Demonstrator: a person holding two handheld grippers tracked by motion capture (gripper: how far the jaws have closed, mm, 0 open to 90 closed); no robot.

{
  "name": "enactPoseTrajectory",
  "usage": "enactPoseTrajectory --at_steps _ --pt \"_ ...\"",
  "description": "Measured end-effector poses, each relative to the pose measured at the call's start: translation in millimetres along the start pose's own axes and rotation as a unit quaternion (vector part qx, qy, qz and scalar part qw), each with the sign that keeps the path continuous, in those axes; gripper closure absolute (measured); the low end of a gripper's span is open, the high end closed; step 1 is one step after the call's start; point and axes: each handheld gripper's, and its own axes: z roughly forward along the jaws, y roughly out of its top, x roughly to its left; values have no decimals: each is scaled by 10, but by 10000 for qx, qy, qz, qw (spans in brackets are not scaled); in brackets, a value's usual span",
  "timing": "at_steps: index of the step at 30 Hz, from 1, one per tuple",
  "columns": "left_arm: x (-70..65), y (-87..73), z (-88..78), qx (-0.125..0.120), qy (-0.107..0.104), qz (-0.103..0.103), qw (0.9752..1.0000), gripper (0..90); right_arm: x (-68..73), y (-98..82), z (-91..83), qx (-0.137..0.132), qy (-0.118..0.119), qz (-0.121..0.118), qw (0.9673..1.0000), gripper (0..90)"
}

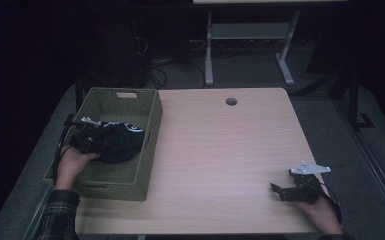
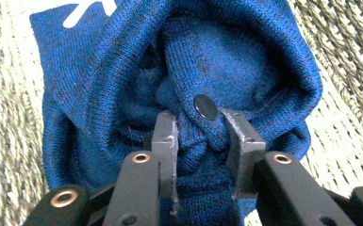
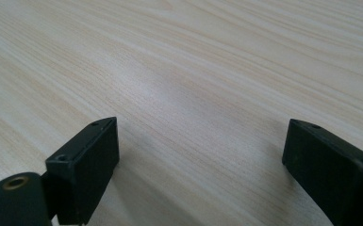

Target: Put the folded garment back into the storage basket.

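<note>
A dark blue knit garment with white lettering lies bunched inside the woven olive basket at the table's left side. My left gripper reaches into the basket from the near side. In the left gripper view its jaws pinch a fold of the blue knit just below a black button, over the basket's weave. My right gripper rests low at the table's front right. Its jaws stand wide open over bare wood, with nothing between them.
The light wooden table has a round cable hole near its far edge. Beyond it on the dark floor stand the white legs of another desk and some cables.
</note>
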Motion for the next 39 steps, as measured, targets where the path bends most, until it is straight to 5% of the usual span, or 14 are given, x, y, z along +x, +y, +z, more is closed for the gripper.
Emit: enactPoseTrajectory --at_steps 5,20,39 --pt "1 -9 -16 10 -49 23 10000 530 0 0 0 1 0 2 10000 110" --pt "-140 165 -379 -649 -50 97 9978 178 0 0 0 0 0 0 10000 110" --pt "-684 566 -532 -1184 -467 538 9904 141 0 0 0 0 1 -1 10000 110"
